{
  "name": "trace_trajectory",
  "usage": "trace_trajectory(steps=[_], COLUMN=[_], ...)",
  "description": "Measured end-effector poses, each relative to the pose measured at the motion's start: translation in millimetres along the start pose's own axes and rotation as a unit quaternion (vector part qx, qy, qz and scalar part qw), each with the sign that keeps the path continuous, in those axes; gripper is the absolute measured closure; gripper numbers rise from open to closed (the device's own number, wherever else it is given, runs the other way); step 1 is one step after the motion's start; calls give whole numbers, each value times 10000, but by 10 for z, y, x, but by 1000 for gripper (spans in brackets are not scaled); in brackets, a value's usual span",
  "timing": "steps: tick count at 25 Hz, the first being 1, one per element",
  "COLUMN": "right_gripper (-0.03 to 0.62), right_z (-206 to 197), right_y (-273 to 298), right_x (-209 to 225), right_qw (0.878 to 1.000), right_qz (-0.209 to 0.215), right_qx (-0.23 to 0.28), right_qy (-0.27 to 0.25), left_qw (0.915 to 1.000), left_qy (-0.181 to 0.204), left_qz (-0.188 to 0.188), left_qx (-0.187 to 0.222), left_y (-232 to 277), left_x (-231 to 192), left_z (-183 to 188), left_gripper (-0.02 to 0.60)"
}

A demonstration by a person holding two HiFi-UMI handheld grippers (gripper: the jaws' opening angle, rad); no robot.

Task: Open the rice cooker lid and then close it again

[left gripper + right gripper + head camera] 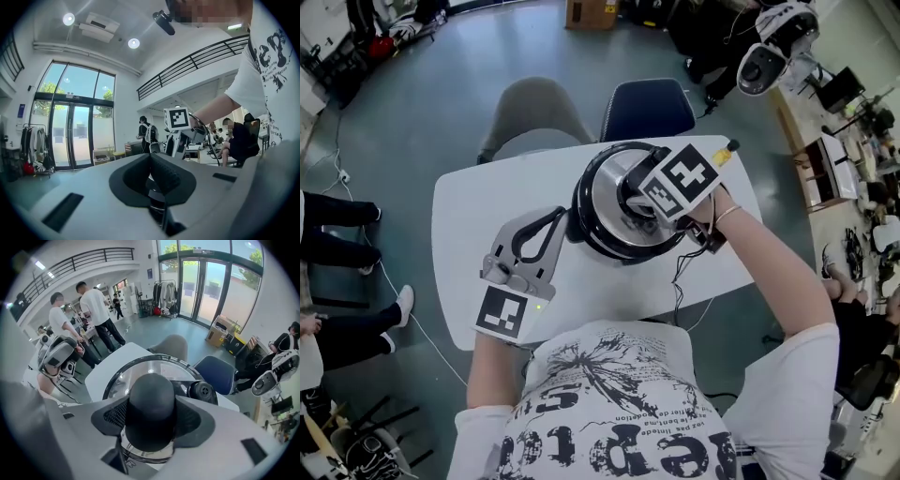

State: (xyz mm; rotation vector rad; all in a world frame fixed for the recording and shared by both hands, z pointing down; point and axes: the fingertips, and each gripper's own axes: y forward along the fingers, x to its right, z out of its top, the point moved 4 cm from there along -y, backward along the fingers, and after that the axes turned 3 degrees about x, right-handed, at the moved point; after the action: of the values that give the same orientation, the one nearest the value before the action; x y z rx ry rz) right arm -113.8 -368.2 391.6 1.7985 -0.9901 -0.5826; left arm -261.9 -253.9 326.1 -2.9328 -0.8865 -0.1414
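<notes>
The rice cooker [591,234] is a black round pot on the white table [469,216], with a shiny steel lid [607,192] [140,373]. My right gripper [652,192] [151,416] points steeply down over the lid and is shut on the black lid knob [151,397], which fills the space between its jaws. My left gripper [562,216] [154,164] lies level on the table left of the cooker. Its tips are close against the pot's side and its jaws are shut with nothing between them. I cannot tell how far the lid is raised off the pot.
A grey chair [534,112] and a blue chair [647,108] stand behind the table. The cooker's cable [680,277] hangs over the near edge. People stand at the left [328,225], and cluttered benches [839,159] line the right.
</notes>
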Motion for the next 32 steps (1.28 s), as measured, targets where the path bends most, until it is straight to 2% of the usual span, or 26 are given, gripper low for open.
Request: trace_trajectory(steps=[7, 13, 17, 21, 25, 32], right_gripper=[296, 296, 296, 296, 296, 296], right_z=[-520, -871, -1232, -1734, -2180, -2651], right_y=[-353, -441, -564, -717, -814, -816], right_x=[-49, -67, -77, 85, 249, 284], right_qw=[9994, 9995, 9993, 9988, 9982, 9964], right_qz=[-209, -115, 40, 200, 400, 581], right_qx=[219, 272, 384, 410, 295, 163], right_qy=[135, 131, 31, -180, -349, -604], left_qw=[9998, 9998, 9997, 9986, 9971, 9930], left_qy=[-17, 150, 151, 57, 9, -48], left_qz=[-191, -89, 202, 523, 745, 1146], left_qx=[-76, -94, -50, 62, -125, -278], left_y=[-135, -172, -163, 13, 121, 37], left_x=[406, 668, 1035, 1624, 2123, 2588], left_z=[30, 88, 163, 215, 156, 107], left_gripper=[569, 569, 569, 569, 569, 569])
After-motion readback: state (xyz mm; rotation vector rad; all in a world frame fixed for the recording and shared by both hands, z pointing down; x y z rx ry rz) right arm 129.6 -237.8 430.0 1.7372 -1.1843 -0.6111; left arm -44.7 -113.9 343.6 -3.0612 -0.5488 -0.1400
